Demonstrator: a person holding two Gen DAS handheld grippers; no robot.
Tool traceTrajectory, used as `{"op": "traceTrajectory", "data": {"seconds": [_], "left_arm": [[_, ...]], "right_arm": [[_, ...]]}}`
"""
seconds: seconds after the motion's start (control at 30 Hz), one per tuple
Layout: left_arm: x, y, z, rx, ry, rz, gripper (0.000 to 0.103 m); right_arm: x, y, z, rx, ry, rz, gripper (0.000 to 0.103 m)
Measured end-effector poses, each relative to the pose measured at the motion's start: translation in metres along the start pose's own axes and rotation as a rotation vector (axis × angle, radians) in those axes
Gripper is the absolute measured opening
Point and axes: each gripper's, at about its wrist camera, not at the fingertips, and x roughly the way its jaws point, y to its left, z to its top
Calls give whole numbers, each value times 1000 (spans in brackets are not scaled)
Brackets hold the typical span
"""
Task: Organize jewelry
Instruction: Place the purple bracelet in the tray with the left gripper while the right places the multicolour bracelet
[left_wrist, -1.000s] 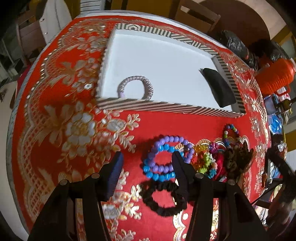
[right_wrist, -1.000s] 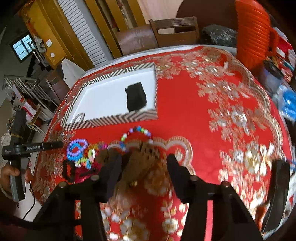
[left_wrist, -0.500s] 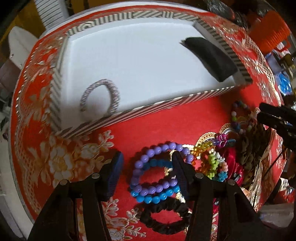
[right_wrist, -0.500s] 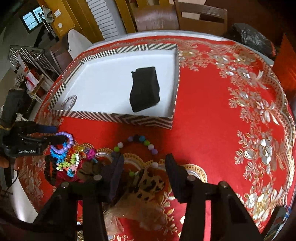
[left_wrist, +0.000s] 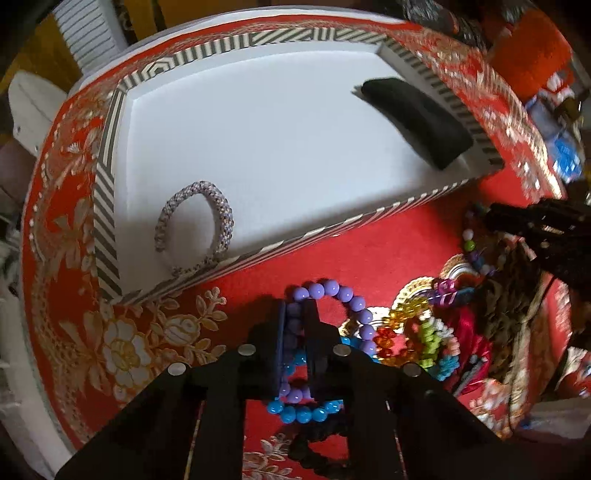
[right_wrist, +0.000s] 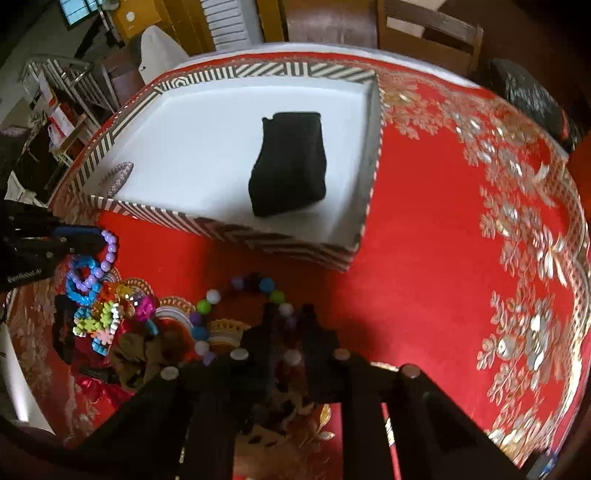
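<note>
A striped tray (left_wrist: 107, 206) with a white floor holds a braided lilac bracelet (left_wrist: 195, 229) and a black pouch (left_wrist: 417, 122). My left gripper (left_wrist: 294, 317) is shut on a purple bead bracelet (left_wrist: 351, 302) that lies over a blue bead bracelet (left_wrist: 303, 410) on the red cloth. My right gripper (right_wrist: 288, 317) is shut on a multicolour bead bracelet (right_wrist: 236, 291) just in front of the tray (right_wrist: 258, 236). A heap of coloured jewelry (right_wrist: 107, 317) lies to its left.
A black scrunchie (left_wrist: 317, 450) lies under my left gripper. Leopard-print fabric (right_wrist: 136, 350) sits beside the heap. Wooden chairs (right_wrist: 424, 29) and an orange container (left_wrist: 532, 48) stand beyond the round table's edge.
Both grippers have closed: the left on the purple bead bracelet, the right on the multicolour bead bracelet. Both have moved nearer the tray.
</note>
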Motion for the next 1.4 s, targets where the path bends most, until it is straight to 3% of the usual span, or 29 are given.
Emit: {"op": "traceTrajectory", "data": {"seconds": [0.07, 0.27, 0.67, 1.0, 1.4], "left_arm": [[-9, 8, -4, -37, -25, -49, 0], [-41, 16, -9, -62, -99, -87, 0], [-73, 6, -7, -42, -173, -41, 0], [-108, 6, -1, -44, -254, -47, 0], [-122, 16, 35, -52, -297, -2, 0]], "right_arm": [[-3, -3, 0, 27, -5, 21, 10], [-46, -4, 4, 69, -97, 87, 10], [-83, 9, 5, 66, -169, 68, 10], [-117, 22, 13, 27, -231, 68, 10], [-125, 40, 50, -22, -268, 77, 10]]}}
